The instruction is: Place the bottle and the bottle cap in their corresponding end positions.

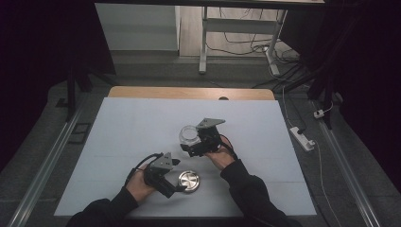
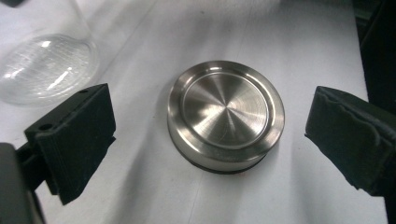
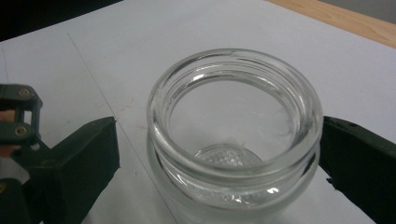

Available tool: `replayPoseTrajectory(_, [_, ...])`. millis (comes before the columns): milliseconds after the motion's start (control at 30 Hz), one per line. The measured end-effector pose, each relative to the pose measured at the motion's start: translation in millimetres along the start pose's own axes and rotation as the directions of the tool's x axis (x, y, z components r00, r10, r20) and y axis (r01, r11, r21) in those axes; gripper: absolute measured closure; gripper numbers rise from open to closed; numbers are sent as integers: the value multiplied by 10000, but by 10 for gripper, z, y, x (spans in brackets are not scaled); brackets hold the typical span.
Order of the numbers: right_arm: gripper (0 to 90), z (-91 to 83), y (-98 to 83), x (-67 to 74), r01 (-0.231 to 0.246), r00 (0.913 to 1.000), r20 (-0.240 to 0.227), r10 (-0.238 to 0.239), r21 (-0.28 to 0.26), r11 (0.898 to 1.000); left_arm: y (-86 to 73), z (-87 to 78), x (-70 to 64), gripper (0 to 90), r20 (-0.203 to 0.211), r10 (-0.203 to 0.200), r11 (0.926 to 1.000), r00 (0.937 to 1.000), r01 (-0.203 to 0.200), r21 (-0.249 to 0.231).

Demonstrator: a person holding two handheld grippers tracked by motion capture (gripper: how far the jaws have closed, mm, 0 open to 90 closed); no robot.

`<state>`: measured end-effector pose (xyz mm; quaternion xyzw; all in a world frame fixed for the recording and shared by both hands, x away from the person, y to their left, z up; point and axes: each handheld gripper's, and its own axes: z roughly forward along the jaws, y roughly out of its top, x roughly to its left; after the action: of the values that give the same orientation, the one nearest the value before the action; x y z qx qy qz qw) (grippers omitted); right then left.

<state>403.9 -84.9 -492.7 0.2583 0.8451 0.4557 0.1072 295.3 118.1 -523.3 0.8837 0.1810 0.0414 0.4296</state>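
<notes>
Left gripper [image 2: 208, 123] jaws wide around steel lid [image 2: 226, 115]; right gripper [image 3: 219, 154] jaws flanking glass jar [image 3: 235, 135], gap at one side.

Lid [image 2: 226, 114]: brushed silver steel, dark base ring. Jar [image 3: 233, 135]: clear glass, dimpled bottom. Worktop [image 1: 142, 123]: white sheet, tan wood edge at top. Fingers [image 2: 74, 140]: black. Sleeves [image 1: 250, 189]: black.

The high view looks forward and down from above the near edge of the table [image 1: 142, 118]. The left gripper view sits close over the lid [image 2: 226, 114], facing down. The right gripper view looks closely into the jar [image 3: 233, 135] (also at the left gripper view's upper left corner).
</notes>
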Motion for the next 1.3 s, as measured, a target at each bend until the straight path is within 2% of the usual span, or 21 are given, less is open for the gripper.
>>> replayPoseTrajectory(467, [0,-177,-39,74,173,9998,132,-173,13,9998,-19,-195,-17,22,-193,-125,9996,9997,120,-239])
replayPoseTrajectory(867, [0,-292,-96,130,94,9999,63,-95,180,9998,-79,-262,-75,20,-557,-83,9999,9984,88,92])
replayPoseTrajectory(933, [0,-315,-111,141,52,10000,-2,-52,200,9998,-91,-269,-92,21,-766,129,9992,9970,-100,383])
replayPoseTrajectory(967, [0,-327,-117,147,35,10000,-30,-34,186,9998,-95,-262,-107,21,-837,107,9992,9964,-74,401])
replayPoseTrajectory(1033, [0,-353,-122,155,20,10000,-70,-19,167,9999,-98,-255,-139,22,-1056,438,9964,9934,-357,769])
replayPoseTrajectory(1100, [0,-394,-119,165,-40,10000,-87,40,35,10000,-96,-248,-175,23,-1169,643,9941,9911,-534,942])
replayPoseTrajectory(1200, [0,-454,-112,172,-200,9996,-183,198,-129,9997,-98,-264,-202,22,-1046,647,9946,9924,-556,875])
replayPoseTrajectory(1300, [0,-499,-114,173,-329,9991,-276,322,-240,9992,-115,-305,-189,18,-916,388,9972,9950,-327,673])
